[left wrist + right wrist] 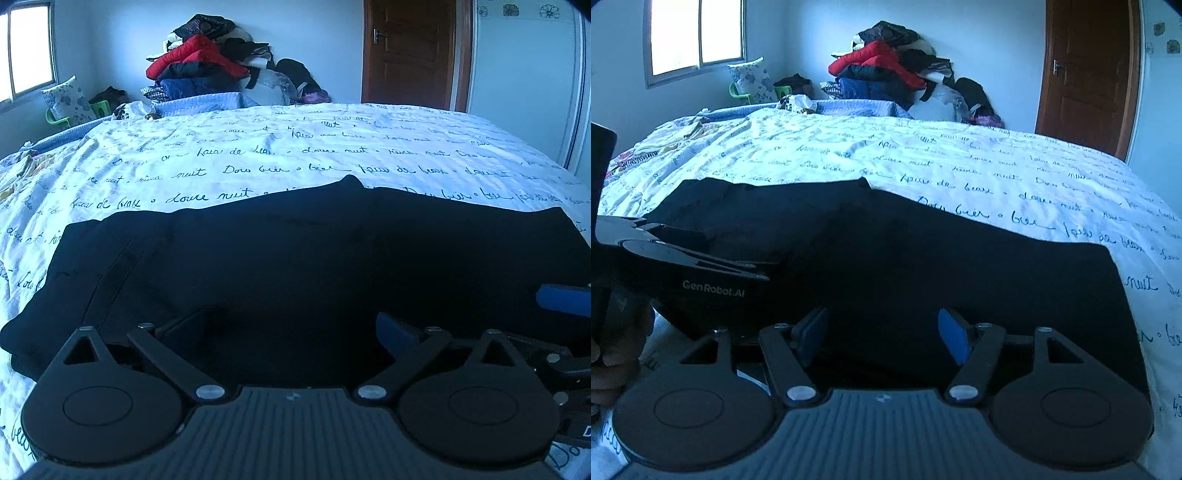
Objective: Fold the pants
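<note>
We have the black pants (295,258) lying folded flat on the bed (258,147), a broad dark slab close to the near edge, its far edge showing a small peak against the white sheet with its blue handwriting print. From the right wrist view the pants (923,258) run from the left side across to a squared corner on the right. Our left gripper (291,328) sits low over the near edge of the cloth, jaws spread wide, and nothing is pinched between them. Our right gripper (884,336) hovers just beside it, jaws apart too but narrower, blue pads clear of the fabric. In the right wrist view we see the left gripper's body (683,266) at the left edge, and a hand (613,354) below it. Beyond the bed, a pile of clothes (210,59) with a red jacket leans on the wall, a window (29,48) glows at left, and a brown door (413,51) stands shut at right.
</note>
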